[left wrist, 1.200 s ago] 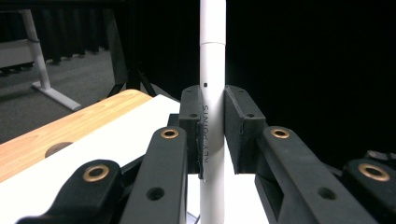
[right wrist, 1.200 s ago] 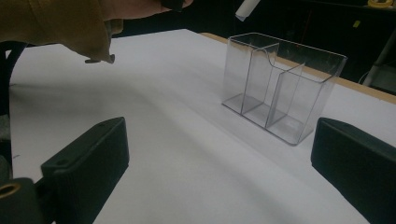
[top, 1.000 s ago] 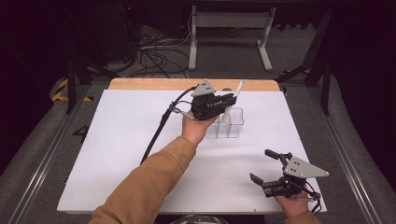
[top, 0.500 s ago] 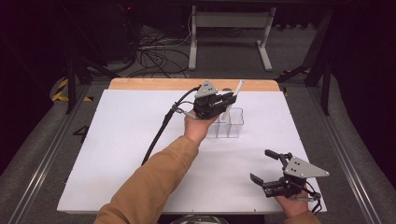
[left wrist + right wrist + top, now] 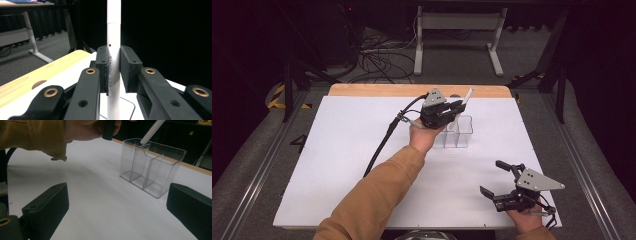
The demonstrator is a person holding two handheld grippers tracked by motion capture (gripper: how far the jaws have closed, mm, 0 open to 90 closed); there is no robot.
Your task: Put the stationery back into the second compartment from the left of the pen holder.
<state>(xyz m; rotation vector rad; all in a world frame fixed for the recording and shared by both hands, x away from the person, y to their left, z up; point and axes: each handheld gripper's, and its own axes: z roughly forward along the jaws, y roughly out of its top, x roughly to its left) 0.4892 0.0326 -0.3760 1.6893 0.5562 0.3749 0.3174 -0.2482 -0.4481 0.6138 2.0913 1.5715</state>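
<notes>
While left claw (image 5: 456, 107) clamps white pen (image 5: 113, 50) over clear organizer (image 5: 458, 132), right claw (image 5: 499, 179) rests wide.

Organizer (image 5: 458, 132) is sitting on the table (image 5: 337, 150), toward its far edge, right of centre. Left gripper (image 5: 451, 109) is hanging above the organizer's left end, clamping a pen (image 5: 113, 50). Right gripper (image 5: 497, 179) is lying near the front right corner, well apart.

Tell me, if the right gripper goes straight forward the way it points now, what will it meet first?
Probably the clear organizer. It stands ahead between the open right gripper jaws, with bare white table before it. Depth is uncertain, and it sits slightly right of centre.
</notes>
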